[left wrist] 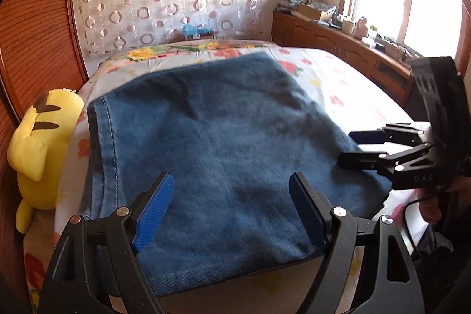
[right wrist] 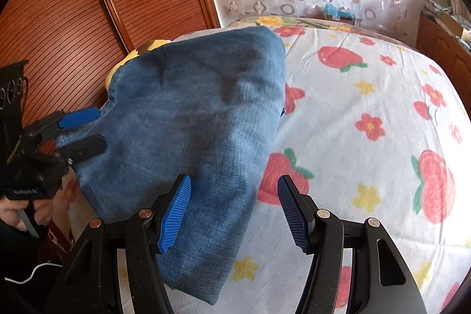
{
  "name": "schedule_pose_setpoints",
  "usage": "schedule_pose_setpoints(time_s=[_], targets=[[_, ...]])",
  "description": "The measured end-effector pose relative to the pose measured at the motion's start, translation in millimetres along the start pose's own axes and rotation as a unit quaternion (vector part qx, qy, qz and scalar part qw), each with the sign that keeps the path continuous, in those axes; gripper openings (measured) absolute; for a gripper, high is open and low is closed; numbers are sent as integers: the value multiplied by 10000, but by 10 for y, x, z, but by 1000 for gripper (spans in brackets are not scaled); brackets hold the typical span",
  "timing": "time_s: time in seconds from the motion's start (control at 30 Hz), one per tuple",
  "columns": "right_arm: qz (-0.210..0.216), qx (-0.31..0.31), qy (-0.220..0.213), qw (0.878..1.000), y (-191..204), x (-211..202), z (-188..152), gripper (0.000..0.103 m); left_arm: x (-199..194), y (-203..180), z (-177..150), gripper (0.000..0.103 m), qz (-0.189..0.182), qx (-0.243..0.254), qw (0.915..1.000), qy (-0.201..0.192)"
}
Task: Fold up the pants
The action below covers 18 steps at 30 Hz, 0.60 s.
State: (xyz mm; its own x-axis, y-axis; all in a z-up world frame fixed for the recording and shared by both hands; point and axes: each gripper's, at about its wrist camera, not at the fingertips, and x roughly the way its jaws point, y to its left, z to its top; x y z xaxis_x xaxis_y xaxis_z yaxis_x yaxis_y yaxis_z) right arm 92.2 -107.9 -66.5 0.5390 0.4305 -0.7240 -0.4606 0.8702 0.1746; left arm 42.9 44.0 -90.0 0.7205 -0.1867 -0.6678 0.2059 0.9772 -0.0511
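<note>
Blue denim pants [left wrist: 223,149] lie folded into a flat rectangle on the bed, also in the right wrist view [right wrist: 200,122]. My left gripper [left wrist: 231,214] is open just above the pants' near edge, holding nothing; in the right wrist view it [right wrist: 88,128] sits at the pants' left edge. My right gripper [right wrist: 234,211] is open over the pants' right edge and the sheet, empty; in the left wrist view it [left wrist: 350,147] hovers at the pants' right side.
The bed has a white sheet [right wrist: 368,114] printed with strawberries and flowers. A yellow plush toy [left wrist: 41,146] lies at the bed's left edge against a wooden slatted wardrobe [right wrist: 88,5]. A wooden cabinet [left wrist: 338,43] with clutter stands under the window at right.
</note>
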Motion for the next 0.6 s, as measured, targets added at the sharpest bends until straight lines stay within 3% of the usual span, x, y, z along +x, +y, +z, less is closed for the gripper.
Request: schedule_pose_setpoints(time_s=[0.17, 0.2, 0.37, 0.6], targets=[[56, -36, 51, 10000, 61, 36, -42, 62, 39, 78, -99, 81, 105, -49, 9999, 98], [83, -49, 78, 9999, 79, 49, -56, 55, 41, 103, -116, 81, 145, -68, 9998, 102], [-5, -182, 74, 9998, 149, 62, -91, 50, 57, 182, -194, 81, 196, -137, 9996, 116], [51, -46, 92, 9999, 97, 66, -54, 50, 63, 175, -270, 81, 235, -54, 9997, 66]])
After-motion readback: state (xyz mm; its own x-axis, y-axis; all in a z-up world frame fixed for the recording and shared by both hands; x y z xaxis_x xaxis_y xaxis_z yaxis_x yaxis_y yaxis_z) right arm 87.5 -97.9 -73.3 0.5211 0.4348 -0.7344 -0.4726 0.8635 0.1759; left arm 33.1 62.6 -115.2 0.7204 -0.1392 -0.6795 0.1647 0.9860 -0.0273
